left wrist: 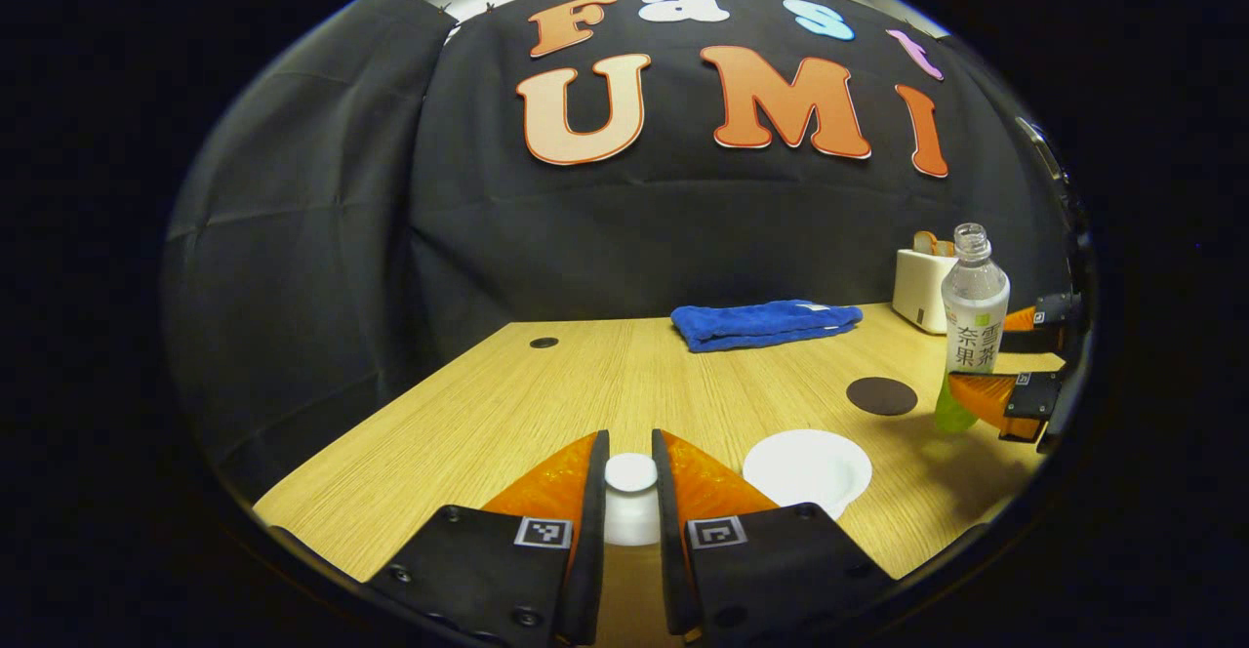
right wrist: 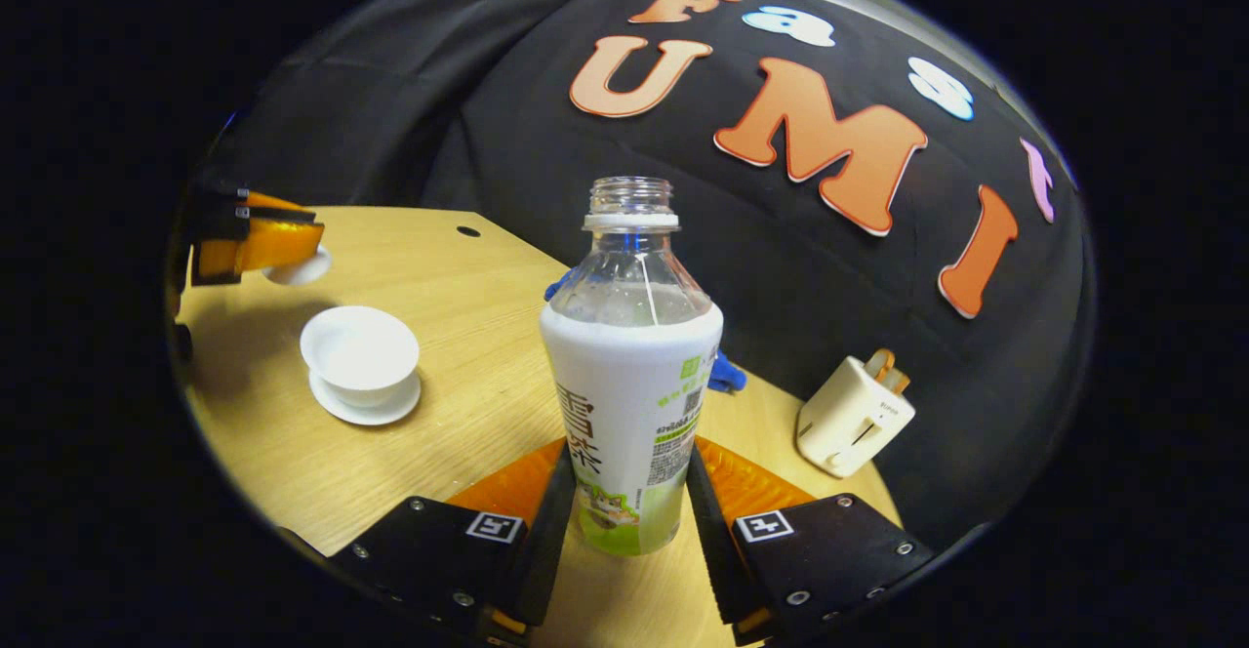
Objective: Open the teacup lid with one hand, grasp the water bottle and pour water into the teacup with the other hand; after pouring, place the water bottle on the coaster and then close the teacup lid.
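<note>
Lid (left wrist: 630, 473) in jaws, uncapped bottle (right wrist: 632, 375) gripped

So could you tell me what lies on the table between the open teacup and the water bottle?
In the left gripper view, the dark round coaster lies between the teacup and the water bottle.

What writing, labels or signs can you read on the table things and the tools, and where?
Clear plastic water bottle: white label's printed characters, not transcribed; fine print too small.
Cream toaster: tiny mark, too small to read.
Left tool, gripping the white teacup lid, and right tool: square black-and-white markers, no words.
</note>
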Motion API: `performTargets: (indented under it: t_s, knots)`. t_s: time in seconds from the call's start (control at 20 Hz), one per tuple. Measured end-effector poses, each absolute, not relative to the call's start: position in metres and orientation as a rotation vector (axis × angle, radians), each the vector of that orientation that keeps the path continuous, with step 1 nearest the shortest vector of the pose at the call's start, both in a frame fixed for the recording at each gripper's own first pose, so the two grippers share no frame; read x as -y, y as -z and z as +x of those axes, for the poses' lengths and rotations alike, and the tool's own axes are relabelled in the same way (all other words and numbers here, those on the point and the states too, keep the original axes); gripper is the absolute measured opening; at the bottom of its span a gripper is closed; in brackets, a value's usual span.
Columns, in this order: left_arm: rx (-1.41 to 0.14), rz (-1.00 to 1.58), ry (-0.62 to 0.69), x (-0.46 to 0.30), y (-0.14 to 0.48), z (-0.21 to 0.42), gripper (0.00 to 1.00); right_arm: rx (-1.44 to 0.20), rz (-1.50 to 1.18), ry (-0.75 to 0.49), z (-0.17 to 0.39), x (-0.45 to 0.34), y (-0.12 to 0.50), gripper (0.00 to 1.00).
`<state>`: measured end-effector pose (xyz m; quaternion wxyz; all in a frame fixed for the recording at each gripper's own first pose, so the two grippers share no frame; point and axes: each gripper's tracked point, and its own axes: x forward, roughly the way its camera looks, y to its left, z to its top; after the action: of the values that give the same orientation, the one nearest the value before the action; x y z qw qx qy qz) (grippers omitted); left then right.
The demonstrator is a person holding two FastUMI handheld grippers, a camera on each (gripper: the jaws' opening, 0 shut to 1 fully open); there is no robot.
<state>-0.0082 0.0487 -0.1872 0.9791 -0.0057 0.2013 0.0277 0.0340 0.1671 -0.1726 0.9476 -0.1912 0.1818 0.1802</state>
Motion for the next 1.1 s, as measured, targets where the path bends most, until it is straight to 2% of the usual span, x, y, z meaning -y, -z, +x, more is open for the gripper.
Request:
performTargets:
  t_s: [0.05, 0.5, 0.55, 0.6, 0.65, 0.7, 0.9, 0.95, 1.0, 1.1]
  knots:
    - [-0.407, -0.012, -0.058, -0.050, 0.188, -0.008, 0.29, -0.354, -0.434, -0.361, 0.036, -0.165, 0.171, 0.65]
    - [-0.398, -0.013, -0.080, -0.068, 0.185, -0.010, 0.29, -0.253, -0.774, -0.352, 0.049, -0.166, 0.157, 0.65]
    - [-0.396, -0.012, -0.083, -0.070, 0.184, -0.011, 0.26, -0.234, -0.815, -0.350, 0.050, -0.166, 0.154, 0.65]
    - [-0.394, -0.013, -0.087, -0.072, 0.183, -0.011, 0.29, -0.218, -0.852, -0.348, 0.050, -0.166, 0.152, 0.65]
    - [-0.392, -0.015, -0.090, -0.075, 0.184, -0.011, 0.29, -0.203, -0.884, -0.347, 0.049, -0.166, 0.149, 0.61]
    - [-0.393, -0.015, -0.094, -0.076, 0.184, -0.012, 0.29, -0.189, -0.914, -0.341, 0.050, -0.166, 0.149, 0.64]
    - [-0.401, -0.011, -0.104, -0.081, 0.189, -0.015, 0.29, -0.134, -1.066, -0.325, 0.055, -0.167, 0.145, 0.64]
    - [-0.404, -0.011, -0.107, -0.084, 0.191, -0.017, 0.25, -0.115, -1.109, -0.322, 0.054, -0.166, 0.146, 0.65]
    - [-0.404, -0.011, -0.108, -0.085, 0.191, -0.018, 0.29, -0.106, -1.148, -0.321, 0.052, -0.166, 0.147, 0.64]
    - [-0.406, -0.008, -0.114, -0.088, 0.193, -0.018, 0.29, -0.095, -1.201, -0.329, 0.052, -0.168, 0.148, 0.64]
